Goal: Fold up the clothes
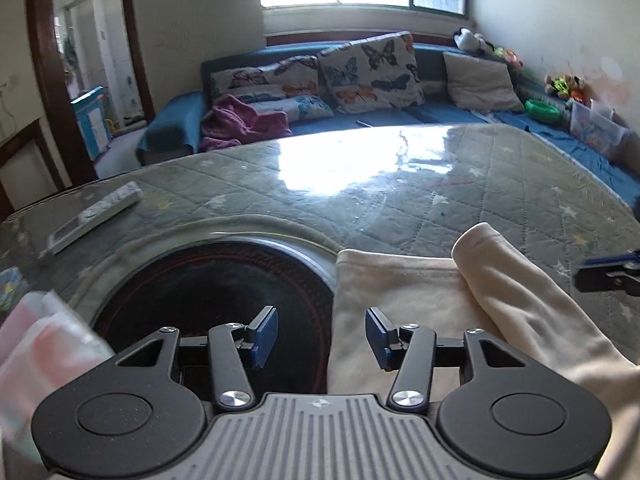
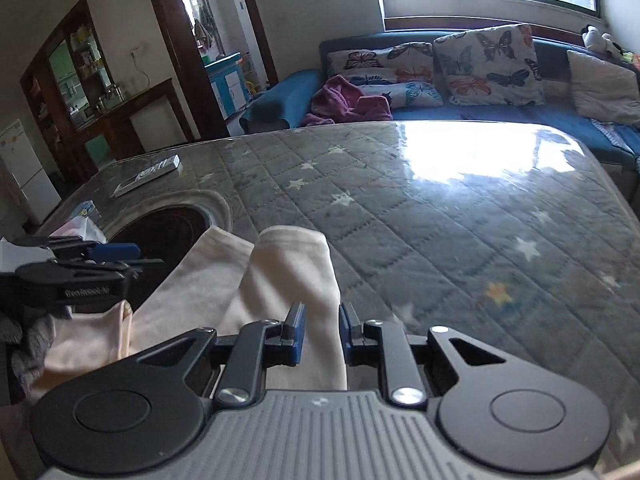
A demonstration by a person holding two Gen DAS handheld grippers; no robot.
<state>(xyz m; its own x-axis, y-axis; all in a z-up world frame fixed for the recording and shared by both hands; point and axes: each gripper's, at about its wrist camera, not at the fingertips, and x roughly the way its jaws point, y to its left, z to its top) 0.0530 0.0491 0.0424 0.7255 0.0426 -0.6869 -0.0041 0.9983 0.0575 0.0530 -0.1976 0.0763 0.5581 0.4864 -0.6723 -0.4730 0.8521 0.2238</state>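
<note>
One cream garment [image 2: 256, 288] lies on the quilted table [image 2: 440, 216] beside one dark round opening [image 2: 168, 228], its two legs stretching away from the grippers. The left gripper [image 1: 322, 334] gapes wide with nothing between its fingers; the right gripper [image 2: 322, 330] stands parted astride one leg.

You have a glass-topped table [image 2: 420, 208] over a grey quilted, star-patterned cover, with a dark round recess [image 1: 216, 284] near its left end. A white remote [image 1: 96, 216] lies beyond that recess. Behind the table you see a blue sofa [image 2: 500, 114] carrying butterfly cushions [image 2: 486, 66] and a crumpled purple garment [image 2: 348, 102].
</note>
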